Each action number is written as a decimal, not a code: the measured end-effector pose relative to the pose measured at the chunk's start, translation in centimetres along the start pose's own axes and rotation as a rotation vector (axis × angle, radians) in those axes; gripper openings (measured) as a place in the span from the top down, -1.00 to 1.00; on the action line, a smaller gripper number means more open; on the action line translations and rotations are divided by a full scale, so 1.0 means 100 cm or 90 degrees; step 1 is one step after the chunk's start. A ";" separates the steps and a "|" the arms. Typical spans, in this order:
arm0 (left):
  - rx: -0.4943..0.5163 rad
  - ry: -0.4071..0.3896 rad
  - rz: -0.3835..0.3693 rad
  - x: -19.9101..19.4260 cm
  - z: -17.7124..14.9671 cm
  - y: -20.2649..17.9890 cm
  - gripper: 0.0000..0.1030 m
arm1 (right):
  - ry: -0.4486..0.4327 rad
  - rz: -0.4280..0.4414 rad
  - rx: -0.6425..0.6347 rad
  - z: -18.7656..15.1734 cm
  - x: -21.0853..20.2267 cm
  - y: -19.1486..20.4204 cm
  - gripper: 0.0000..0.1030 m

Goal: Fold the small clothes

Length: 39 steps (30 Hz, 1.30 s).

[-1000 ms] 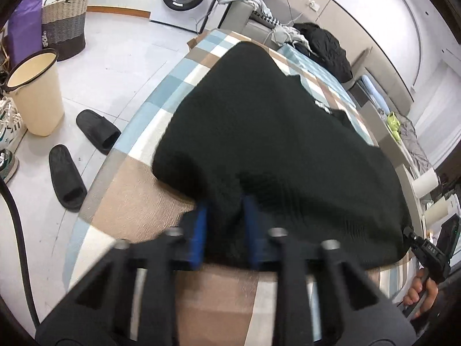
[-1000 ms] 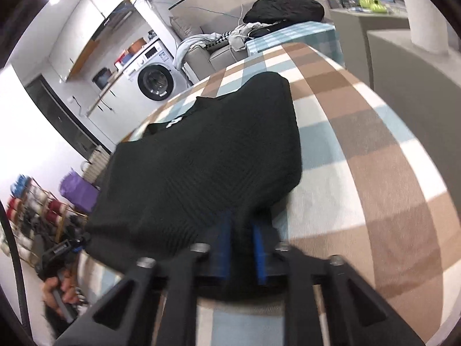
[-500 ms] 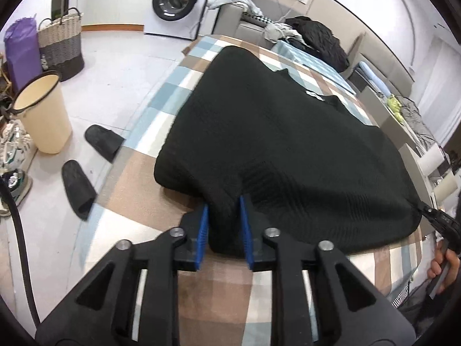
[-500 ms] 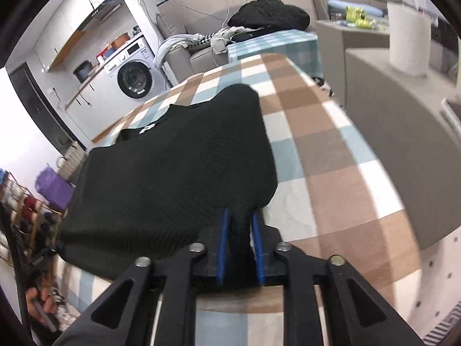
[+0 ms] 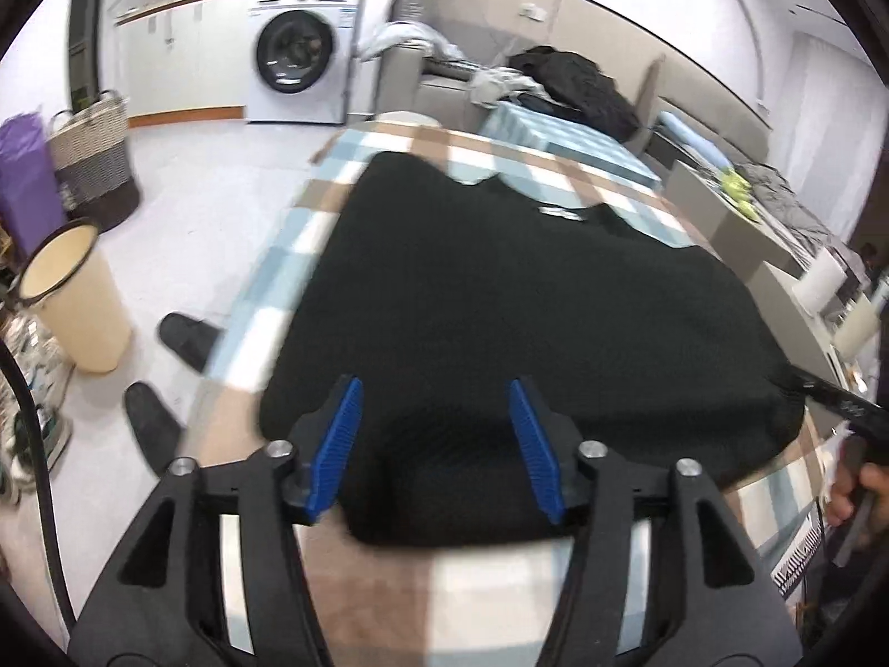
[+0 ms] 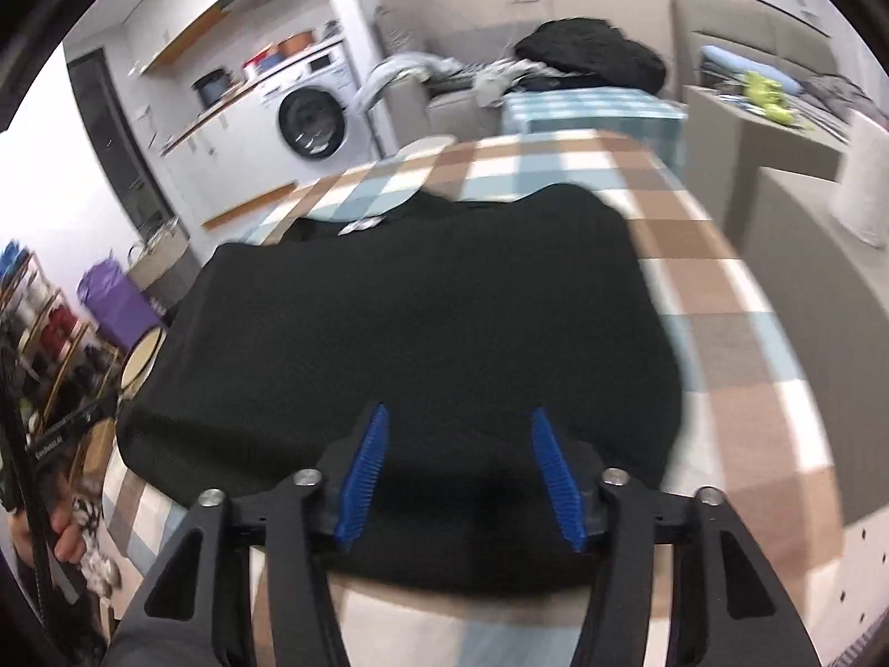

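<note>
A black knit garment (image 5: 500,300) lies spread flat on the checked cloth of the table (image 5: 500,600); a small white label shows at its far neckline. My left gripper (image 5: 436,444) hovers over the garment's near left corner, its blue pads apart and still opening, with cloth below them but not pinched. In the right wrist view the same garment (image 6: 422,322) fills the middle, and my right gripper (image 6: 455,472) hangs over its near right corner, jaws also opening and free of the fabric. The other gripper's tip and a hand (image 5: 855,489) show at the right edge of the left wrist view.
On the floor to the left stand a cream bin (image 5: 72,300), two black slippers (image 5: 183,333), a woven basket (image 5: 94,161) and a purple bag. A washing machine (image 5: 300,72) is at the back, and more clothes (image 5: 572,89) are piled on a sofa. Grey cabinets flank the table's right side.
Both grippers have let go of the garment's near corners, spread their jaws and lifted back a little. The black cloth now lies flat at its near edge.
</note>
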<state>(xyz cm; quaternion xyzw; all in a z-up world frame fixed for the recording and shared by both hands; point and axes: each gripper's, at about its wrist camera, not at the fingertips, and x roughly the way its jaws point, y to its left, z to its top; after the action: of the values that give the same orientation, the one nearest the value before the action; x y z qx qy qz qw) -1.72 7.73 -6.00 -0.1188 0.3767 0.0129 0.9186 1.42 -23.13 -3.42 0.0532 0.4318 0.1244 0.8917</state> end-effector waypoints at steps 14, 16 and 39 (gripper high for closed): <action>0.152 0.074 -0.008 0.087 -0.005 -0.069 -0.29 | 0.072 -0.046 -0.147 0.005 0.092 0.064 -0.62; 0.159 0.081 -0.011 0.087 -0.006 -0.068 -0.29 | 0.064 -0.052 -0.169 0.000 0.092 0.065 -0.62; 0.167 0.098 -0.057 0.082 -0.001 -0.061 -0.42 | 0.045 -0.145 -0.092 -0.005 0.055 0.003 -0.66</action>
<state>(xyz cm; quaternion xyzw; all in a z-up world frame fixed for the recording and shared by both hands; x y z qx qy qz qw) 4.74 1.20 -10.49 -0.0155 0.4384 -0.0866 0.8944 4.29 -21.42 -7.84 -0.0647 0.4562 0.0547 0.8858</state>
